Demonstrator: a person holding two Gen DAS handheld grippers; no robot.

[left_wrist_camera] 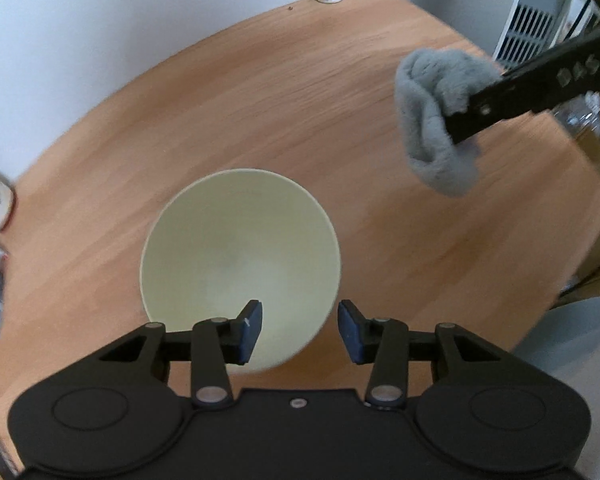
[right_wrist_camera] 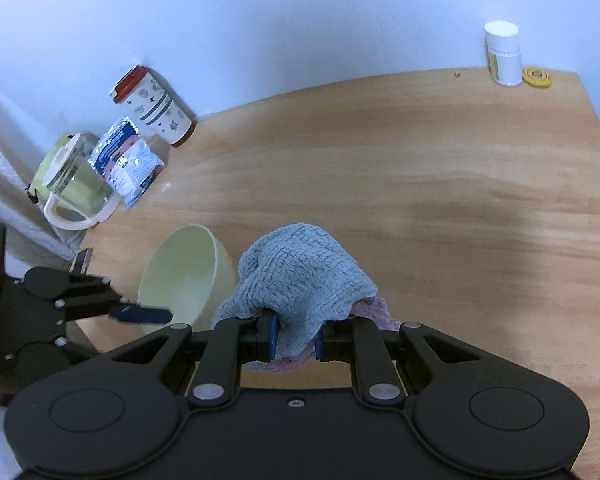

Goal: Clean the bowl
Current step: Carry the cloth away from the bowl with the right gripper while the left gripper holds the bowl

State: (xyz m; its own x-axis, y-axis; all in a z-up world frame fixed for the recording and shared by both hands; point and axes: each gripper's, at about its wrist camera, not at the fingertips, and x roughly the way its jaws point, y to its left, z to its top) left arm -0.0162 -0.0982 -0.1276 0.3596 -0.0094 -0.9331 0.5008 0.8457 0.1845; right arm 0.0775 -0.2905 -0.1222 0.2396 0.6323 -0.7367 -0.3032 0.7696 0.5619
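The bowl [right_wrist_camera: 186,272] sits on the table [right_wrist_camera: 400,184] near its left edge, with the cloth [right_wrist_camera: 300,272] just to its right, above the surface. At the back left corner a tumbler [right_wrist_camera: 152,106], a packet [right_wrist_camera: 126,160] and a jug [right_wrist_camera: 74,178] crowd together along the left edge, behind the bowl. At the back right corner a bottle [right_wrist_camera: 502,54] stands with a small disc [right_wrist_camera: 537,76] just to its right.

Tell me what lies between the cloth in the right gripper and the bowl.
Only bare wooden tabletop shows between the grey cloth and the pale bowl in the left wrist view; nothing else sits there.
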